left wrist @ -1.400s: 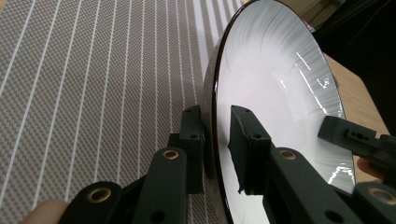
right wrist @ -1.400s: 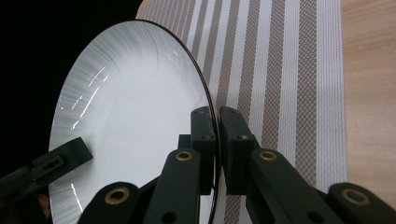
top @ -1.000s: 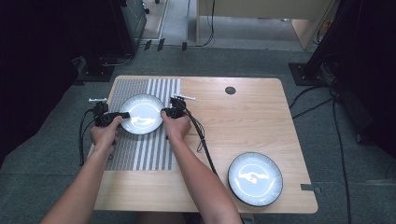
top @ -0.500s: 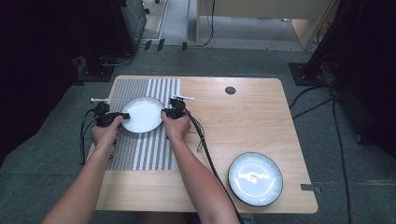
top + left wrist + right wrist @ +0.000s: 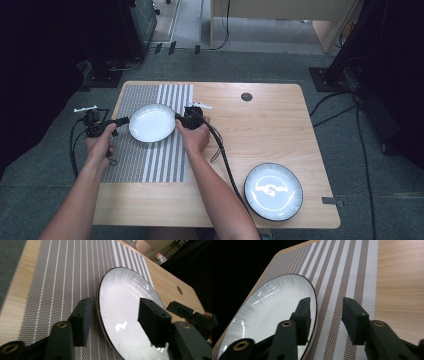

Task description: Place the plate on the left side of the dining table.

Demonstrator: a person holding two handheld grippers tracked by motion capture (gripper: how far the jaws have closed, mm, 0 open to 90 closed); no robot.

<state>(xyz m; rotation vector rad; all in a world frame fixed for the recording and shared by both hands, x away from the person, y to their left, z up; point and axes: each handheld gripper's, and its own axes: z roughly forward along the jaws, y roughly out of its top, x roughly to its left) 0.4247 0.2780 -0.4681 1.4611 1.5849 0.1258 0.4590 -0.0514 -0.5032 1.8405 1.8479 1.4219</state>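
Observation:
A white plate (image 5: 151, 122) with a dark rim lies flat on a striped placemat (image 5: 150, 162). My left gripper (image 5: 123, 120) is at its left edge and my right gripper (image 5: 179, 119) at its right edge. In the left gripper view the gripper (image 5: 116, 322) has its jaws apart, with the plate (image 5: 125, 300) rim running between them untouched. The right gripper (image 5: 329, 320) also stands open in its own view, one jaw over the plate (image 5: 272, 305) and one over the placemat (image 5: 342, 272). Both pairs of jaws have just been opening.
A second white plate (image 5: 273, 191) sits at the near right corner of the wooden table (image 5: 260, 130). A round dark hole (image 5: 246, 96) marks the tabletop at the back. Cables trail from both grippers, and dark equipment stands on the floor around the table.
Both grippers have let go of the plate's rim, their jaws now apart. The left hand has drawn slightly out to the left. The plate stays in place on the placemat.

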